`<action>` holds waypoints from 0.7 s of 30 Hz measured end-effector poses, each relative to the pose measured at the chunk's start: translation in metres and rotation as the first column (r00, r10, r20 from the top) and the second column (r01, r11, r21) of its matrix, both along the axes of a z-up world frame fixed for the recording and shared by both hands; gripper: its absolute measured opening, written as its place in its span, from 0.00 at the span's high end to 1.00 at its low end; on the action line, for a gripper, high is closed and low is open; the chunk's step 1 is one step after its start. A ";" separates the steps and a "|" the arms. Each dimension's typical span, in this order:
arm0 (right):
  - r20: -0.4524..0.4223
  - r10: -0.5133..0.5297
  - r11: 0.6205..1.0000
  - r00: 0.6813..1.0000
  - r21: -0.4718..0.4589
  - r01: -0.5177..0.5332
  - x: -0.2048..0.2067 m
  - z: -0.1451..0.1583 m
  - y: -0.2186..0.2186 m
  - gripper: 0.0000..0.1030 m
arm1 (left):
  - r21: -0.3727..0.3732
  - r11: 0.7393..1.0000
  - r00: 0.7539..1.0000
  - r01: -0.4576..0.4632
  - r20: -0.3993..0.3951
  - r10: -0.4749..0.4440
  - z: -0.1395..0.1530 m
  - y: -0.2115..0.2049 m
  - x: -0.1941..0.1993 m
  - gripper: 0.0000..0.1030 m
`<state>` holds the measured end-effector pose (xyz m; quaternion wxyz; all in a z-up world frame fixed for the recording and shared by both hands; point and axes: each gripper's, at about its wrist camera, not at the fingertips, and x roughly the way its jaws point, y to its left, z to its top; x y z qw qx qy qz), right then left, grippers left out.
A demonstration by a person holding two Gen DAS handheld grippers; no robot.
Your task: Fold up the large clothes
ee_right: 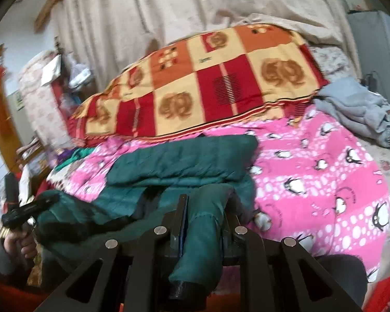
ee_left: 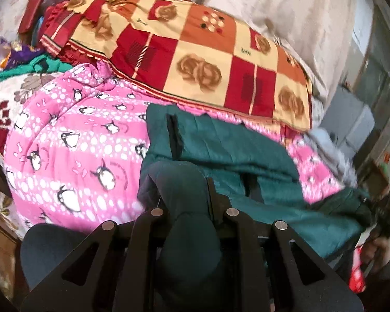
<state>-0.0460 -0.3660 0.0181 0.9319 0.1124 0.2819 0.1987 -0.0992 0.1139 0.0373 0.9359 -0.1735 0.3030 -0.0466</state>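
The green padded jacket (ee_left: pixel 221 145) lies partly on the pink penguin quilt (ee_left: pixel 72 140) on the bed. Left tongs (ee_left: pixel 187 189) and right tongs (ee_right: pixel 205 208) each clamp a fold of it. Judged soft, bulky, light, slippery: grip seams or hem corners.

We count one dark green padded jacket (ee_right: pixel 184 166), one pink penguin-print quilt (ee_left: pixel 72 140) and one red, orange and cream checked blanket (ee_right: pixel 208 88). One grey garment (ee_right: pixel 361 111) lies at the right edge of the right wrist frame. Two grippers: left gripper (ee_left: pixel 187 192) and right gripper (ee_right: pixel 205 205). Two hands: one hand (ee_right: pixel 20 244) lower left, another hand (ee_left: pixel 379 252) lower right
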 end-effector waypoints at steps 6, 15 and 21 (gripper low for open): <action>0.002 -0.054 0.999 0.999 0.002 0.054 0.029 0.007 0.001 0.84 | 0.009 0.999 0.999 -0.038 0.039 0.038 0.014 -0.003 0.030 0.87; 0.002 -0.114 0.992 0.993 -0.048 0.114 0.072 -0.003 0.009 0.84 | 0.070 0.993 0.995 -0.097 0.042 0.094 -0.003 -0.001 0.063 0.86; -0.024 -0.113 0.992 0.993 -0.061 0.112 0.098 -0.015 0.016 0.84 | 0.181 0.972 0.986 -0.151 -0.045 0.161 -0.018 -0.012 0.090 0.86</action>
